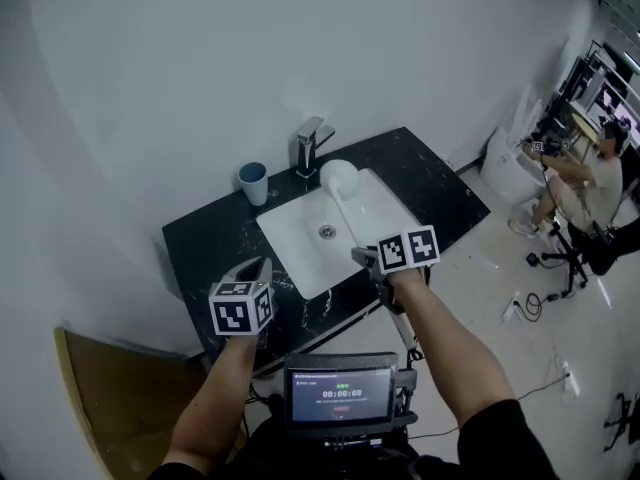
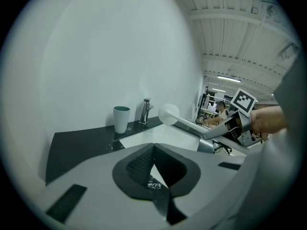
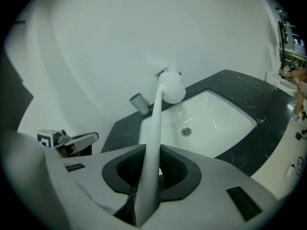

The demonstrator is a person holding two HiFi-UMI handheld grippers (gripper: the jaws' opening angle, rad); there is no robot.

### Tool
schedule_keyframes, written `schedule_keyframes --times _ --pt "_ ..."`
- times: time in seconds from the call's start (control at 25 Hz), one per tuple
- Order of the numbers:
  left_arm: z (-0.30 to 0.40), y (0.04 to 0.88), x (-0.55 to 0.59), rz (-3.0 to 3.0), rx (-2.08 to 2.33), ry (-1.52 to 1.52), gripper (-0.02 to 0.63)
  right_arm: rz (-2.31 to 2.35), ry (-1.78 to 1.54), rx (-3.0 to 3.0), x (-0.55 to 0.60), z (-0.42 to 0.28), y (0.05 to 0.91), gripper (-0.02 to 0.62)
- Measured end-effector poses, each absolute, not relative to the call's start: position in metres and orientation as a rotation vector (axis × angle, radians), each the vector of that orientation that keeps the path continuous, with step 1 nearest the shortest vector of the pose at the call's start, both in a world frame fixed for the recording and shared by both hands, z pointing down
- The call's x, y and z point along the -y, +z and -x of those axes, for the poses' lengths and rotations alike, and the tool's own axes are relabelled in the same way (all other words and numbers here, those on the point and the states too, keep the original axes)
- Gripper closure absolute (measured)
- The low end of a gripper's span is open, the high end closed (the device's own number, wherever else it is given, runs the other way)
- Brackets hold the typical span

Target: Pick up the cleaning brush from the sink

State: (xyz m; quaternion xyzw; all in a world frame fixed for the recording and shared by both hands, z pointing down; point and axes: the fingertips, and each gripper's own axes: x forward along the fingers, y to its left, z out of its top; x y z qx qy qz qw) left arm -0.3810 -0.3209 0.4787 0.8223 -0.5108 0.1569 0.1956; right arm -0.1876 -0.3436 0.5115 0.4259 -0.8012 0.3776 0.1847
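Closest in, a screen (image 1: 338,396) is sitting on the rig under both forearms. Just past it, the left tongs (image 1: 255,268) are hovering over the front of the desk (image 1: 195,253). Their tips are meeting with nothing between them, and they are taking no part in the job.

The right tongs (image 1: 362,258) are gripping the brush (image 1: 345,208) at the very tail of its thin white handle, with a pad pressing on each side. The brush is hanging in the air above the sink (image 1: 300,243), clear of the basin. Its round head is reaching out toward the back rim.

That hold is looking like the weak point. Almost the whole brush is sticking out beyond the pads, so the head's weight is probably levering on a short, smooth and possibly wet stretch of handle. A quick tilt or jerk of the wrist could make the handle pivot between the pads, or slide out and drop back into the sink.

Farther back, the head is hanging near the faucet (image 1: 312,146). A swing toward the wall could knock it there and twist the handle loose. The cup (image 1: 253,183) is standing just beside the faucet on the left, so a sideways sweep could tip it over.
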Motion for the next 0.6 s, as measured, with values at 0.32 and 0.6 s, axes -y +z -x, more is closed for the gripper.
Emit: schedule_keyframes --times 0.32,0.6 --pt "0.295 0.436 0.269 -2.232 1.661 0.328 0.594 -1.023 0.798 2.533 0.317 0.091 0.446 0.532" --pt "0.262 0.414 0.217 -2.201 1.765 0.290 0.594 -1.037 0.620 2.691 0.286 0.036 0.393 0.532"
